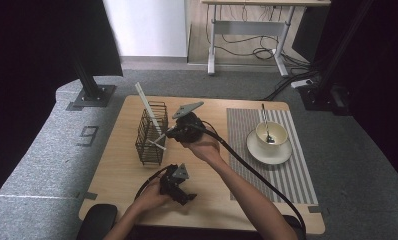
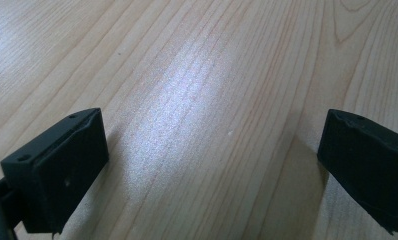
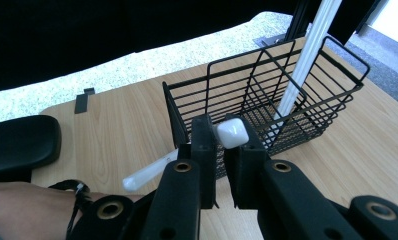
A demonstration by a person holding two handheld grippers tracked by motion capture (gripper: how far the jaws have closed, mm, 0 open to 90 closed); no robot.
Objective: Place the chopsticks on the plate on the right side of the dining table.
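Observation:
A black wire basket [image 1: 151,132] [image 3: 267,100] stands on the left half of the wooden table [image 1: 122,170]. A long white stick [image 1: 145,101] [image 3: 302,70] leans inside it. My right gripper [image 1: 169,135] [image 3: 222,131] is at the basket's near side, just outside the wire wall. It is shut on a white utensil [image 3: 233,134] whose handle [image 3: 147,175] sticks out to the side. My left gripper [image 1: 183,195] [image 2: 212,150] rests low over bare wood near the front edge. It is open, with nothing between its wide-apart jaws.
A striped placemat [image 1: 297,170] covers the right side of the table. On it a cream cup [image 1: 271,134] with a spoon [image 1: 265,120] sits on a saucer [image 1: 282,155]. A black chair part [image 1: 97,220] lies at the front left corner.

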